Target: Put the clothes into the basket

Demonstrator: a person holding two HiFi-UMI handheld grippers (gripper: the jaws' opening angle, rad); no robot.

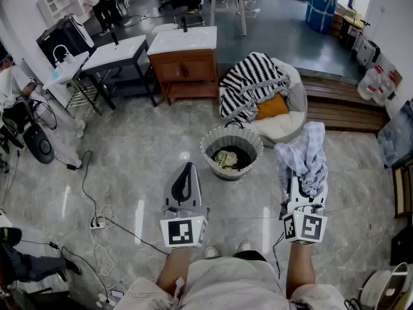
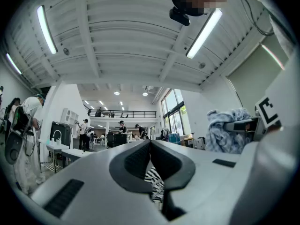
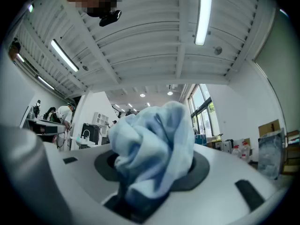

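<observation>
- The crumpled pale blue-and-white cloth garment was bunched into a lump. Its long axis ran along the right tongs and pointed away from the person, up the head view.
- Its fabric looked soft and deeply folded, light blue with whiter patches. A looser fold drooped on its left side, toward the basket.
- It filled the space between the jaws of the right tongs, which were clamped on its lower part, and it swelled out above and beyond their tips.
- The garment was held in the air over the glossy grey tiled floor, just right of the round woven basket with a dark lining and not above its opening.
- A pale crumpled cloth lay inside the basket.
- The left tongs had their jaws pressed together with nothing held, and pointed at the floor just left of the basket.
</observation>
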